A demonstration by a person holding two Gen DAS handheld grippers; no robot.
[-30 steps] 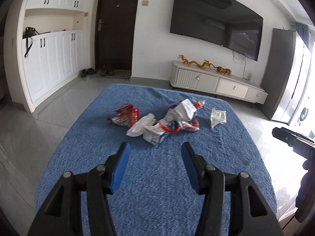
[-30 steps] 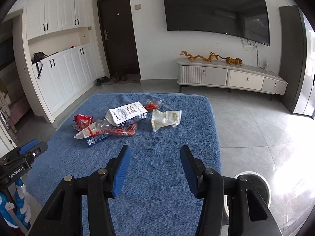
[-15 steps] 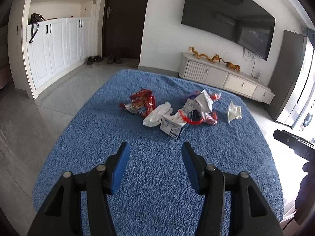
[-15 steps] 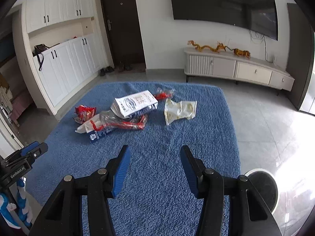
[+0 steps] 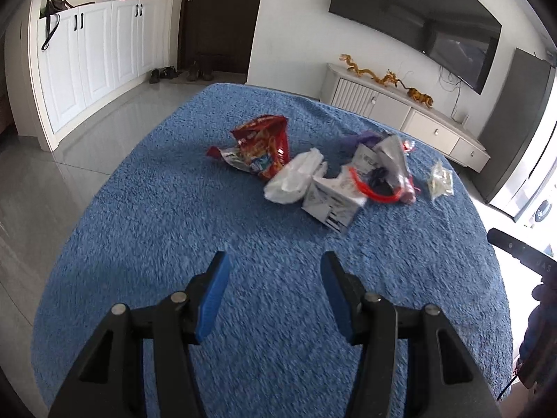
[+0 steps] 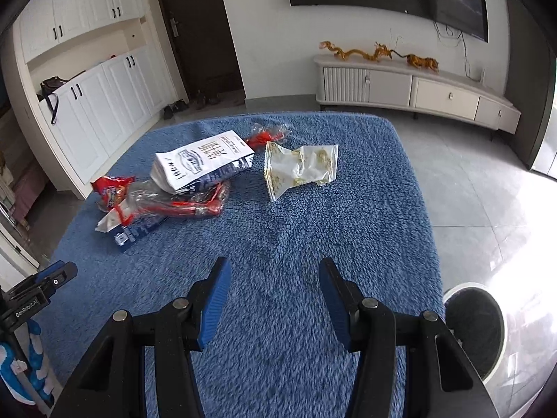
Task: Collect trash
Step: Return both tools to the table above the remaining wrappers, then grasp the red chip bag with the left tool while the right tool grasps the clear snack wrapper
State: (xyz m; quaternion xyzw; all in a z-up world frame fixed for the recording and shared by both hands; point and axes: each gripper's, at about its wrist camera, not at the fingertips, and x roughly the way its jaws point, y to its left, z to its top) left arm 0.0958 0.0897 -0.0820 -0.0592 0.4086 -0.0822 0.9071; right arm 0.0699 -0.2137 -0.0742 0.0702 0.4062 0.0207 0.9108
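- A blue shaggy cover [image 5: 209, 209] is spread over the tabletop, and all the trash is gathered on its far half.
- The left gripper [image 5: 273, 271] is held above the near part of the cover; its blue fingers [image 5: 214, 292] are spread wide apart and nothing is held between them.
- The right gripper [image 6: 275, 275] is held likewise above the near part of the cover, its fingers [image 6: 216, 299] wide apart and empty.
- A round bin [image 6: 475, 327] with a white rim is seen on the floor just beside the tabletop's right near corner.
- A white printed paper bag [image 6: 202, 163] is laid on top of the pile, resting partly on a clear wrapper with red sausages [image 6: 181, 203].
- A clear zip bag [image 6: 299, 169] with yellowish contents is laid just to the right of the paper bag, apart from the pile.
- A red snack packet [image 5: 263, 146] is seen at the left end of the pile, with a crumpled white tissue [image 5: 296, 176] touching it.
- A small white carton [image 5: 332, 202] is set just beside the tissue.
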